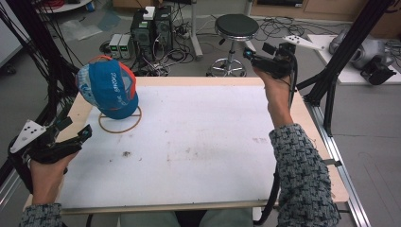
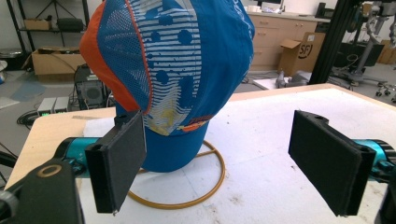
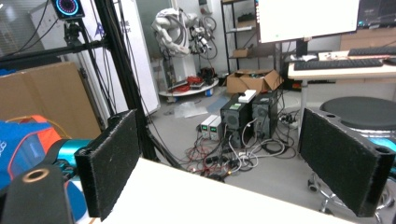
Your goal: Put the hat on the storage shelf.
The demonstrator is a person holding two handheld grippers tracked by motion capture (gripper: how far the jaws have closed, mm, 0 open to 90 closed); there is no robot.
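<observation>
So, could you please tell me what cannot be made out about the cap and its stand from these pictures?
- What holds the cap above the ring: hidden by the cap itself in the high view and the left gripper view.
- The cap's lettering: too small in the high view.
- The cap's left edge: behind the left jaw in the left gripper view.
- Most of the cap: cut off by the right gripper view's left edge.

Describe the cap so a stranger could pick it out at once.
Start at the white table and go to its far left corner, where a thin wire stand has a ring base. The cap sits on it: bright blue, with an orange edge and white stripes.
</observation>
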